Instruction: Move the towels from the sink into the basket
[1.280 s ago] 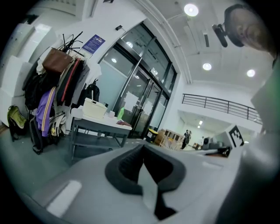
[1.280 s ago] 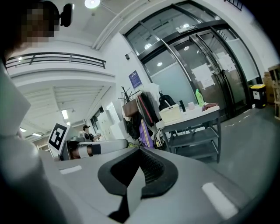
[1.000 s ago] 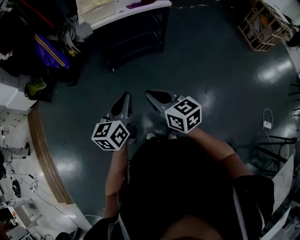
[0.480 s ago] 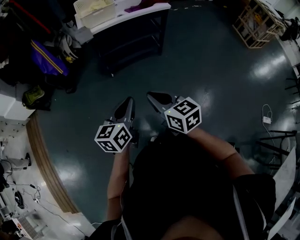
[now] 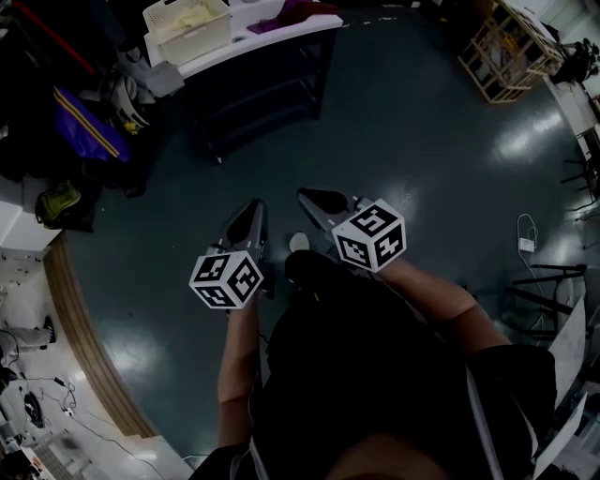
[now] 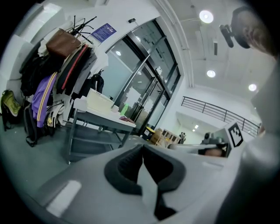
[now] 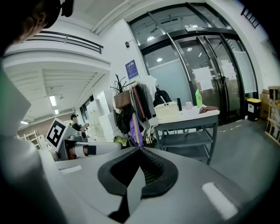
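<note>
Both grippers are held out over the dark floor, pointing at a grey table (image 5: 281, 30) some way ahead. My left gripper (image 5: 251, 208) is shut with nothing in it, and its pads meet in the left gripper view (image 6: 142, 147). My right gripper (image 5: 310, 197) is also shut and empty (image 7: 139, 149). A white basket (image 5: 186, 22) stands on the table's left part; the gripper views show it too (image 6: 100, 101) (image 7: 166, 110). A purple towel (image 5: 292, 9) lies near the table's right end (image 7: 208, 109). I cannot make out a sink.
Bags and coats (image 5: 86, 114) hang on a rack left of the table. A green bottle (image 7: 198, 98) stands on the tabletop. A wooden crate (image 5: 509, 49) sits at the far right, and a cable (image 5: 528, 244) lies on the floor. Glass doors (image 7: 205, 70) close the room behind the table.
The person has walked toward the table, which now shows more fully at the top of the head view. Both grippers went along, still shut and side by side.
</note>
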Tool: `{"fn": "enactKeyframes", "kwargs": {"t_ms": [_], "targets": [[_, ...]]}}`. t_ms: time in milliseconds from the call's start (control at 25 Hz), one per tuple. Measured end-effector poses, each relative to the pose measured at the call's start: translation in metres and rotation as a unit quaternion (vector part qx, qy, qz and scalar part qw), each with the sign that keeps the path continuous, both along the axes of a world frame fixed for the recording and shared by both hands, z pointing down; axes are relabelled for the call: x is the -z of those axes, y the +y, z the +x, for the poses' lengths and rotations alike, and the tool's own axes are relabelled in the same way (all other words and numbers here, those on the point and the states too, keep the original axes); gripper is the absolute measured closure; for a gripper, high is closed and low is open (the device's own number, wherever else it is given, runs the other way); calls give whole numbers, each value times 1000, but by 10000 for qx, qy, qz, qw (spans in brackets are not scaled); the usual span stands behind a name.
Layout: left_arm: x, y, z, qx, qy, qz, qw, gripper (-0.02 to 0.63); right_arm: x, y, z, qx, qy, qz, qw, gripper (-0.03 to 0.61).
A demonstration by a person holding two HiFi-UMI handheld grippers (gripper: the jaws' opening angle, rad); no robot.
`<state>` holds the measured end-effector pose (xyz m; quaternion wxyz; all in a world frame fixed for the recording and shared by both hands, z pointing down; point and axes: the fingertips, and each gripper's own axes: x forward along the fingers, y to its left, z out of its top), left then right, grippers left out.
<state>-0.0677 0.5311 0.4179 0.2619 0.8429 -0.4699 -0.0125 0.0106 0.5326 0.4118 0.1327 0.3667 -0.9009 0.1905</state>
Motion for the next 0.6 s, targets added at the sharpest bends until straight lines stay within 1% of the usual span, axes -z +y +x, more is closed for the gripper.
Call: {"fn": "enactKeyframes", "kwargs": {"t_ms": [120, 280, 400, 480, 600], "targets": [[-6, -20, -2, 65, -54, -12, 10000, 609, -10, -24, 0, -88, -43, -16, 10000, 584], [-5, -50, -16, 132, -27, -91, 9999, 609, -15, -65, -16, -86, -183, -56, 9998, 584], [-4, -76, -33, 115, -263, -127, 9995, 609, -17, -93, -32, -51, -241, -88, 9997, 584], [-3, -91, -43, 174, -316, -167, 9992, 609, -20, -109, -41, -32, -278, -167, 9995, 584], [2, -112, -50, 226, -392, -141, 9989, 609, -17, -133, -49, 37, -257, -120, 9996, 584]]}}
